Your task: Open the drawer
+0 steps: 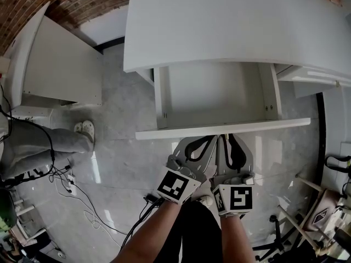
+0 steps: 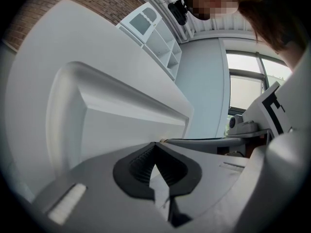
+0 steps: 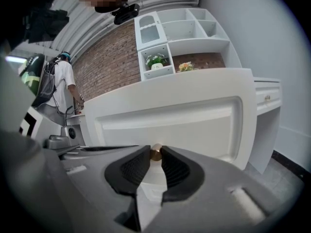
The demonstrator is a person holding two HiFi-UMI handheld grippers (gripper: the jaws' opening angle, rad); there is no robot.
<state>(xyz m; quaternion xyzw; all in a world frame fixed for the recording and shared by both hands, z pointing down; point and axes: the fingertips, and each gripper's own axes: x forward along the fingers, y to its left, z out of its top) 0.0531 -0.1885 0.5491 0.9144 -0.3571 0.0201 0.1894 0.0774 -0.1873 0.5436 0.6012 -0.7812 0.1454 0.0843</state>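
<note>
Between the jaws of the right gripper [image 3: 155, 151], the brass knob [image 3: 156, 153] of the open drawer [image 3: 170, 120] sits pinched; alongside, the left gripper [image 2: 156, 145] is closed on nothing.

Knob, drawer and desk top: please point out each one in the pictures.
knob [image 3: 156, 152], right gripper view, its brass tip.
drawer [image 1: 216, 95], head view, its bare inside bottom.
desk top [image 1: 230, 26], head view, middle of its white surface.
</note>
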